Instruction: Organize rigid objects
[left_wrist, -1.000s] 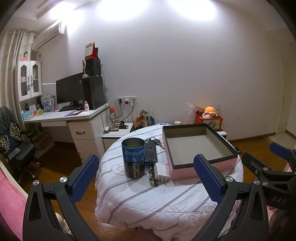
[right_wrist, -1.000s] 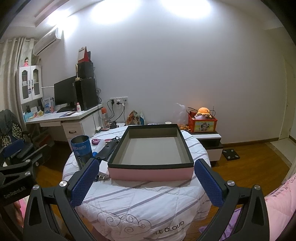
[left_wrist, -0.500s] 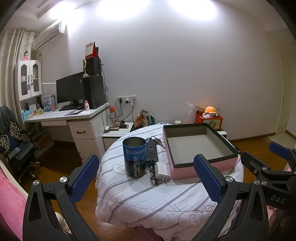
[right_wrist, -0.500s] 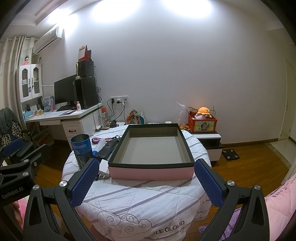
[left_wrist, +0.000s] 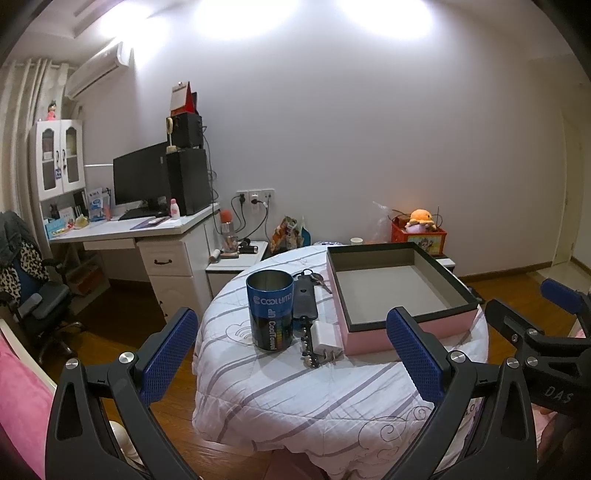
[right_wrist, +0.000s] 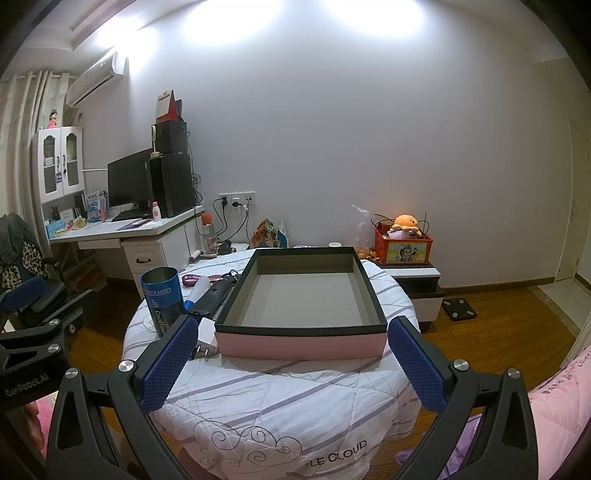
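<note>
Both claws hang spread and empty, short of the round quilt-covered bench (right_wrist: 280, 387), left claw (left_wrist: 295, 354) facing the clutter, right claw (right_wrist: 291, 358) facing the shallow pink box with black rim (right_wrist: 301, 341). The box sits bare, probably the collecting place. Just beside its left wall wait the blue printed metal can (left_wrist: 270, 312), black remote (left_wrist: 304, 301), white plug charger (left_wrist: 325, 336) and keys (left_wrist: 317, 278).

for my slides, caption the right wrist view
Open right gripper faces an empty pink rectangular box on a quilt-covered round table.
</note>
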